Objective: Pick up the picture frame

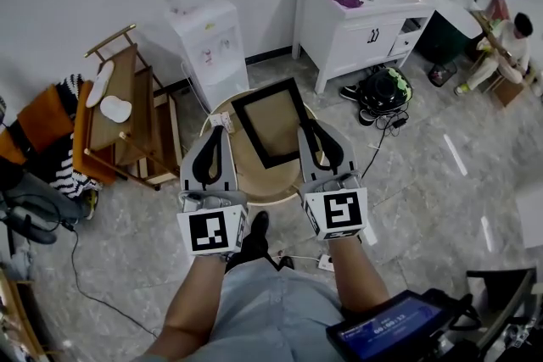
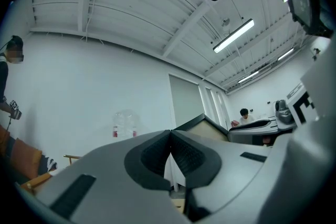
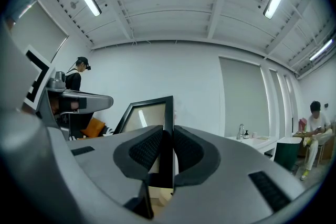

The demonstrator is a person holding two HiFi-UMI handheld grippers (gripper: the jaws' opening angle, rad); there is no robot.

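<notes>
**A:** Where was the picture frame (image 1: 271,123) found, and by what was it held?

**B:** It was seen between the jaws of the right hand-held gripper (image 1: 310,128). In the right gripper view the jaws of that hand-held gripper (image 3: 168,131) were clamped onto the frame's (image 3: 149,113) black right edge, with the rest of the frame stretched ahead of the tips and off to their left. It was judged to be raised above the round desk (image 1: 254,186), though contact at its far end could not be ruled out.

**A:** And the left hand-held gripper (image 1: 216,133)?

**B:** In its own view the left hand-held gripper (image 2: 170,134) was shown with its jaws pressed together and nothing caught between them. The frame (image 2: 207,131) was seen just beyond and to the right of its tips, so no support was being given from that side.

**A:** What trouble could be expected from there?

**B:** A swing was thought most likely. Because only one thin edge was gripped, the unsupported side could be pulled down and the frame turned within the pads. If the grip were loosened or the hand-held gripper jerked, the frame could be dropped onto the desk and its glazing cracked.
</notes>
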